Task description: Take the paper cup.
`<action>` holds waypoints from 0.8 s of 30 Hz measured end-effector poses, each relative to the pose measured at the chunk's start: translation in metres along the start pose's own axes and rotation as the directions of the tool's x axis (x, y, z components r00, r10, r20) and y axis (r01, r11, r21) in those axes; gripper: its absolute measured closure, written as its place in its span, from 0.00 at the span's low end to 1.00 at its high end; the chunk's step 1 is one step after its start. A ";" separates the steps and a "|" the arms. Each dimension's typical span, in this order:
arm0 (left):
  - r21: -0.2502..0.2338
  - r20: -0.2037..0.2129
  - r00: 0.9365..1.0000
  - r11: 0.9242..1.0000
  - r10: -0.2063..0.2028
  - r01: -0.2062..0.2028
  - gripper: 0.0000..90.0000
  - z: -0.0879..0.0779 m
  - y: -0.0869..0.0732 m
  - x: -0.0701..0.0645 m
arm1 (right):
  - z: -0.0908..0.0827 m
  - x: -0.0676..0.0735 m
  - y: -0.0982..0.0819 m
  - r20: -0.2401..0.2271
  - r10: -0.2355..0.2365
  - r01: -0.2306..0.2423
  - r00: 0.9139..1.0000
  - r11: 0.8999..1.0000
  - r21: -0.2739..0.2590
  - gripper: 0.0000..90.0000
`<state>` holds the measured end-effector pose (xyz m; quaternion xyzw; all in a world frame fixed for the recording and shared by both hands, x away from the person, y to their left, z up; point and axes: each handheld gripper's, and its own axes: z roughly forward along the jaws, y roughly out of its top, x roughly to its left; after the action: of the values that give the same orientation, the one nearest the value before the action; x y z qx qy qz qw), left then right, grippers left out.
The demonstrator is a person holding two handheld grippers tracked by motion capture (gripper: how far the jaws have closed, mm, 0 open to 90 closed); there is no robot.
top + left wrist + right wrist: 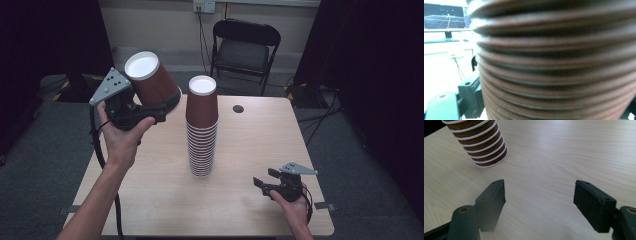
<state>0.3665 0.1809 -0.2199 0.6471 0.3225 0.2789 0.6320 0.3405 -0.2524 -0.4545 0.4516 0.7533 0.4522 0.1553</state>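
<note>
A: Now, status. Left tool [167, 106] is clamped on 1 brown paper cup [150, 82], held in the air to the left of the stack [202, 132], tilted, white base toward the camera, mouth toward the tool. Grip looks to be at the wall near the rim.

B: And the left gripper view?

A: Blurred ribbed brown wall [554, 65] very close; looks like the stack's rims, so the cup is near it.

B: Right tool?

A: Right tool [539, 200] rests low over the counter [150, 195], jaws wide, nothing between them. Stack stands mid-counter, upside down, well apart from it.

B: Handling notes?

A: My judgement: cup is very light, thin-walled, crushes easily. Rolled rim is the stiffest part, so hold there, lightly. Waxy wall may slip under a loose grip. Stack is tall and narrow; a sideways nudge could topple it. Nested cups may stick.
</note>
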 end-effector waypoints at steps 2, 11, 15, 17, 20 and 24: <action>0.004 -0.008 1.000 1.000 -0.014 0.014 0.12 -0.002 -0.004 0.004 | 0.001 0.000 0.000 0.000 -0.006 0.006 1.000 1.000 0.003 0.28; 0.088 -0.034 0.999 0.996 -0.033 0.036 0.12 -0.004 -0.034 0.015 | 0.001 0.003 0.001 -0.012 -0.023 0.022 1.000 1.000 -0.003 0.30; 0.130 -0.037 0.999 0.991 -0.030 0.035 0.12 -0.006 -0.047 0.014 | 0.002 0.006 0.001 -0.018 -0.033 0.033 0.999 0.999 0.003 0.31; 0.153 -0.047 0.998 0.987 -0.033 0.040 0.12 -0.007 -0.054 0.013 | 0.003 0.009 0.002 -0.031 -0.053 0.054 0.998 0.998 0.011 0.31; 0.185 -0.052 0.998 0.982 -0.027 0.036 0.12 -0.009 -0.065 0.012 | 0.005 0.014 0.003 -0.049 -0.073 0.074 0.996 0.997 0.016 0.31; 0.178 -0.040 0.998 0.982 -0.053 0.060 0.12 -0.012 -0.077 0.011 | 0.008 0.018 0.003 -0.066 -0.083 0.084 0.994 0.996 0.024 0.31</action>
<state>0.3598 0.1963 -0.2968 0.6870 0.3757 0.2421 0.5729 0.3369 -0.2328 -0.4533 0.4068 0.7822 0.4496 0.1432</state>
